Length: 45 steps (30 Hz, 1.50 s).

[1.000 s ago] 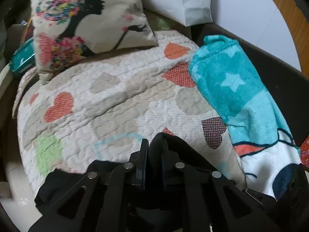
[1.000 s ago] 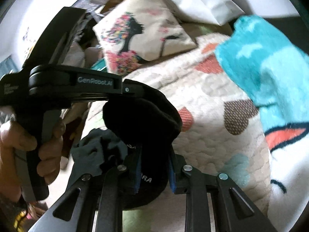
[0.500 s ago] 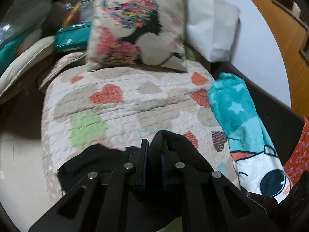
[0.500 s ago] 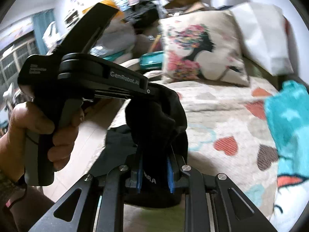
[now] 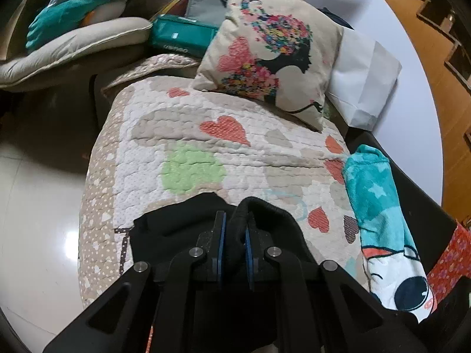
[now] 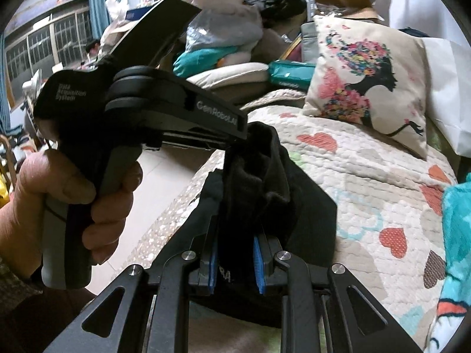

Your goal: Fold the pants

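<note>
The black pants (image 5: 173, 223) hang bunched over the near end of a heart-patterned quilt (image 5: 206, 135). My left gripper (image 5: 234, 223) is shut on a thick fold of the pants' edge, held above the quilt. My right gripper (image 6: 235, 238) is shut on another bunch of the same black pants (image 6: 306, 211). In the right wrist view the left gripper's body (image 6: 164, 108) and the hand holding it sit close on the left, its tip pinching the cloth just above my right fingers. Most of the pants is hidden under the grippers.
A floral cushion (image 5: 270, 50) and a white bag (image 5: 362, 85) lie at the quilt's far end. A teal star blanket (image 5: 374, 200) runs along the right side. A teal box (image 5: 179, 35) and piled clutter sit beyond. Shiny floor (image 5: 38, 206) lies to the left.
Both grippers, still holding the pants, have drawn back and swung left along the quilt; the cushion and the left-hand clutter have come further into view. More black cloth now lies on the quilt.
</note>
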### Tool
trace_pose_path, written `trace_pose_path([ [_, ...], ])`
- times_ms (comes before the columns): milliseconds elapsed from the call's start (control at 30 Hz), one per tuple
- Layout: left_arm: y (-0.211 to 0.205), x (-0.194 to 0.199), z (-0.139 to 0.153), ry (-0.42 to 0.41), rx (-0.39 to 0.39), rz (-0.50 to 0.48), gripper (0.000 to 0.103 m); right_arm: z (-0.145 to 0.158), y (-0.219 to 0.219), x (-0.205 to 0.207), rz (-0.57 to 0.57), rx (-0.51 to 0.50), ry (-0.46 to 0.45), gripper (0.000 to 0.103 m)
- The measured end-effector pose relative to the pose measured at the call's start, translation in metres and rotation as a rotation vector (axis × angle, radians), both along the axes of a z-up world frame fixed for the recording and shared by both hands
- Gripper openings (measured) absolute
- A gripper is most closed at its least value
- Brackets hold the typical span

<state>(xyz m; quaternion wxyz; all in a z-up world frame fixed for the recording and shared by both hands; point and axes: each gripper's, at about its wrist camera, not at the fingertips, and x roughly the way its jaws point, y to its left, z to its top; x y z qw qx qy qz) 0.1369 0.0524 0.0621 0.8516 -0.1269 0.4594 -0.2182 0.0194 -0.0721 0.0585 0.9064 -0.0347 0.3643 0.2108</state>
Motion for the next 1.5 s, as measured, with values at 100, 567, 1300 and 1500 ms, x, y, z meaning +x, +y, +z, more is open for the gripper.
trace_pose_path([
  [100, 0.01, 0.002, -0.003, 0.004, -0.015, 0.016, 0.011, -0.004, 0.012, 0.003, 0.016, -0.019, 0.006, 0.022],
  [567, 0.057, 0.011, -0.036, 0.144, -0.057, 0.178, 0.011, -0.027, 0.057, 0.019, 0.089, -0.079, 0.048, 0.022],
  [1300, 0.11, 0.012, -0.079, 0.384, -0.165, 0.352, 0.036, -0.044, 0.085, 0.006, 0.182, -0.075, 0.036, 0.057],
  [1500, 0.119, 0.009, -0.085, 0.44, -0.189, 0.381, 0.047, -0.046, 0.09, -0.005, 0.203, -0.061, 0.025, 0.07],
])
